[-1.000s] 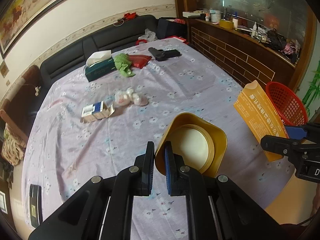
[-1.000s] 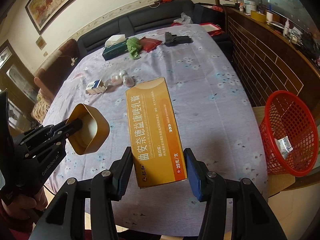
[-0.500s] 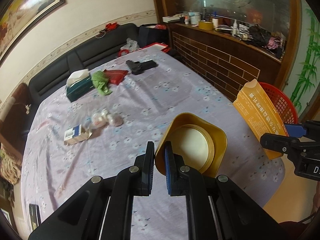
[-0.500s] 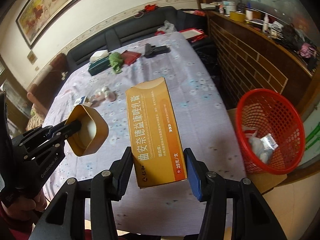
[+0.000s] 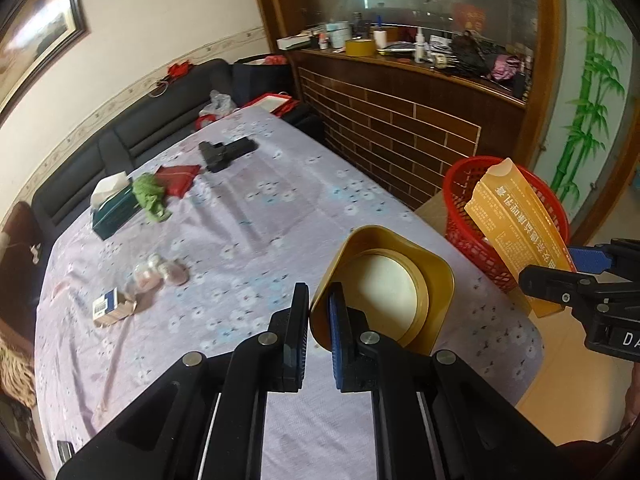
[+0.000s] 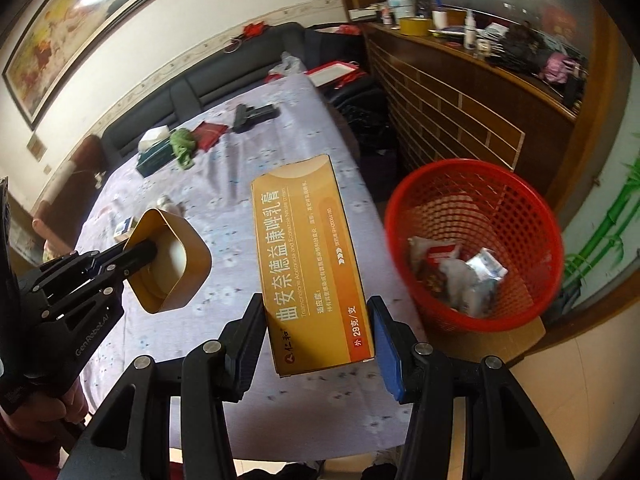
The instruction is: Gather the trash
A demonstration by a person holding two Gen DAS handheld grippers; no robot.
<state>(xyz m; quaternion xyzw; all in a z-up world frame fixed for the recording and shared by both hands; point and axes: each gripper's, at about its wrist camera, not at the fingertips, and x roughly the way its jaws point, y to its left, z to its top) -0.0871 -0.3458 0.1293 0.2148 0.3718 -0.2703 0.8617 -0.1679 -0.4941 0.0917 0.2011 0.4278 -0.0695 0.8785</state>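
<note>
The left gripper (image 5: 318, 332) is clamped on one wall of a gold-coloured, rounded-square metal tin (image 5: 386, 290), which it holds in the air above the near edge of the tabletop (image 5: 280, 208), its open side turned toward the camera and a pale round bottom showing inside. The right gripper (image 6: 316, 344) grasps the lower end of a long orange cardboard medicine box (image 6: 310, 264) printed with white characters; its two pads press on the box's side edges and the box stands up along the fingers, off the tabletop. In the right wrist view the box is beside a round red plastic mesh basket (image 6: 480, 184) that stands on a piece of cardboard next to the tabletop and already contains crumpled wrappers and small packets (image 6: 456, 272).

On the lilac flowered cloth that covers the tabletop lie a small white-and-blue carton (image 5: 110, 308), a clump of clear plastic wrapping (image 5: 158, 274) just beside it, a dark green tissue box (image 5: 114, 208), a crumpled green cloth (image 5: 150, 196), a red flat packet (image 5: 178, 176) and a black pistol-shaped object (image 5: 226, 152). A black sofa (image 5: 132, 136) runs along the far side.
</note>
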